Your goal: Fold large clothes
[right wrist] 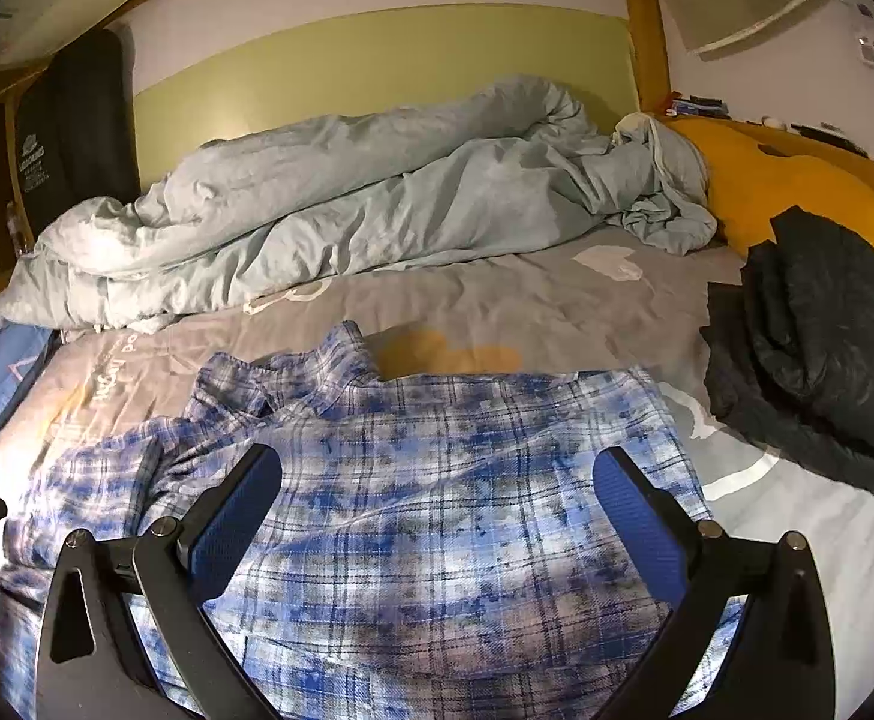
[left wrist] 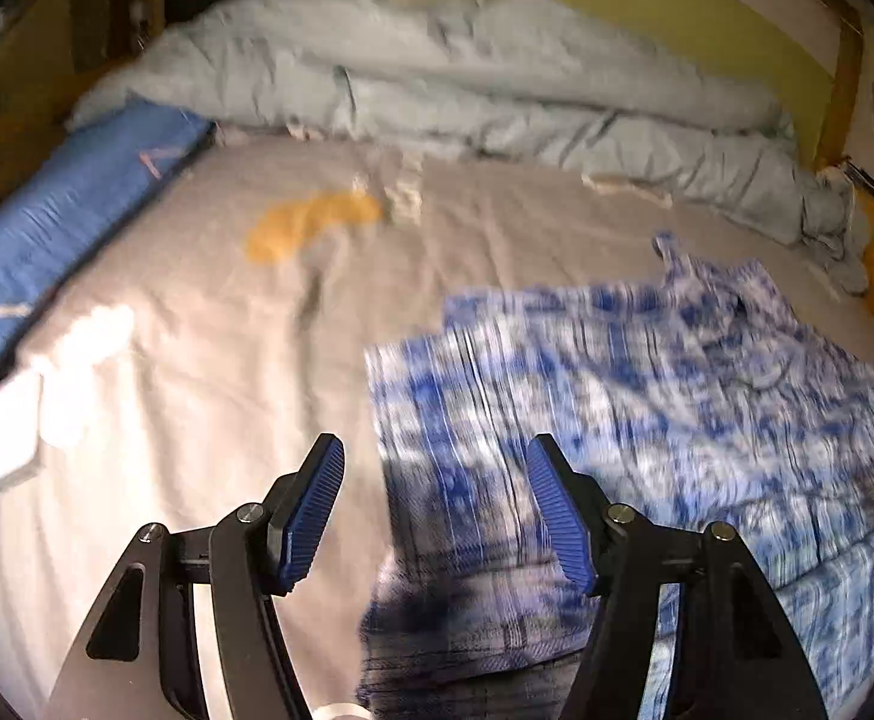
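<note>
— Where do we stand with the shirt (right wrist: 425,516)?
— We see it spread flat on the bed sheet (right wrist: 496,300), its collar toward the far side, directly under our right gripper (right wrist: 437,510), whose fingers stand apart above it.
— And our left gripper (left wrist: 437,516)?
— Parted too, over the shirt's left edge, with bare sheet to its left.
— What lies behind?
— The bunched duvet (right wrist: 347,198) runs along the far side, against the headboard (right wrist: 377,54).
— To the sides?
— A folded dark garment (right wrist: 814,348) lies right of the shirt, a pillow (right wrist: 796,180) behind it. A mat (left wrist: 65,222) lies along the sheet's left edge.
</note>
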